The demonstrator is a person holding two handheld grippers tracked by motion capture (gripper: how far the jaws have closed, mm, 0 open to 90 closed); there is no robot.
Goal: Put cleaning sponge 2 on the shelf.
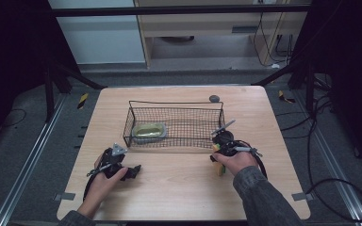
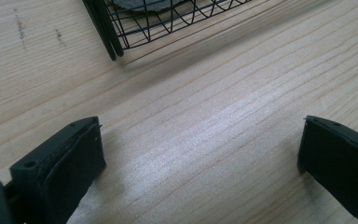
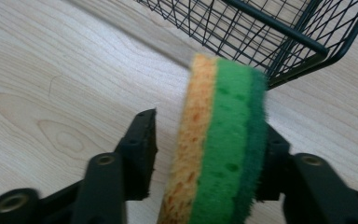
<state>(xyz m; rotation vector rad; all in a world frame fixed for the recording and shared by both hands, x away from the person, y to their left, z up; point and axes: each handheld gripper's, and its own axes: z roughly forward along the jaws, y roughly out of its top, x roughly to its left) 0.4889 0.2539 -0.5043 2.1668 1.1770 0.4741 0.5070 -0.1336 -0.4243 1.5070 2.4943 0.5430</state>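
Your right gripper [image 3: 205, 154] has a yellow-and-green sponge [image 3: 216, 149] standing on edge between its jaws: the green side touches one pad, a slim gap shows at the yellow side. It sits just outside the wire basket [image 1: 176, 104], near its right corner. Your left gripper [image 2: 200, 154] rests wide apart over bare wooden table [image 2: 205, 116]. No readable writing on the sponge.

Porous foam sponge [image 3: 216, 144]; black wire basket [image 1: 176, 123]; matt wood table [image 1: 179, 188].
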